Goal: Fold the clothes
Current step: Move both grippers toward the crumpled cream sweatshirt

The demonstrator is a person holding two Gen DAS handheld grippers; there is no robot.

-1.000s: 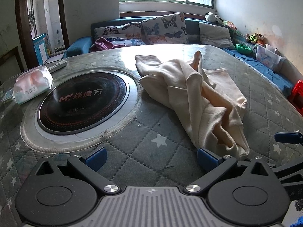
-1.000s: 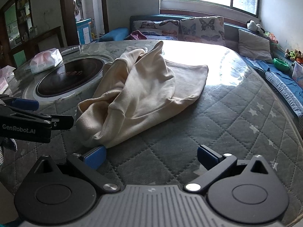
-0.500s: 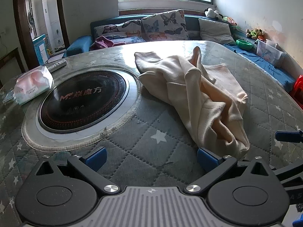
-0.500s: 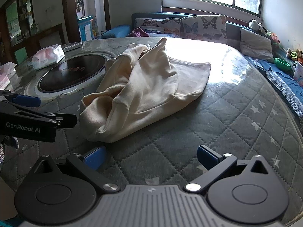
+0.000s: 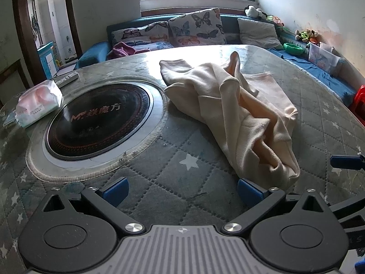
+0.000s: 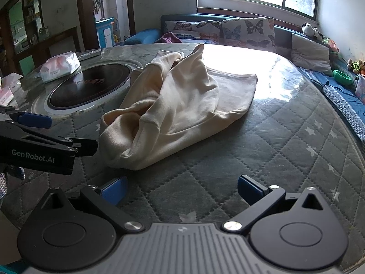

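Blue pads tip the black fingers of the left gripper (image 5: 182,190), which are spread wide with nothing between them, low over the quilted table cover (image 5: 173,182). The right-hand pad (image 5: 249,189) sits just beside the near end of the cream garment (image 5: 246,114); whether it touches the cloth cannot be told. The right gripper (image 6: 182,190) is likewise spread wide and empty, close above the same grey, star-printed cover, its fingers apart from the garment's near edge. In the right wrist view the left gripper reaches in from the left, near the cloth's bunched end.

The garment lies crumpled on the table, a loose heap with folds rising to a peak at the far side and a flatter part spread toward the window. Just to its left, set into the table, is a round black cooktop (image 5: 98,118) with a pale ring around it. A pack of tissues (image 5: 38,102) rests beyond the cooktop's left rim, and a remote control (image 5: 67,78) lies behind it. A sofa with butterfly cushions (image 5: 196,28) stands under the window.
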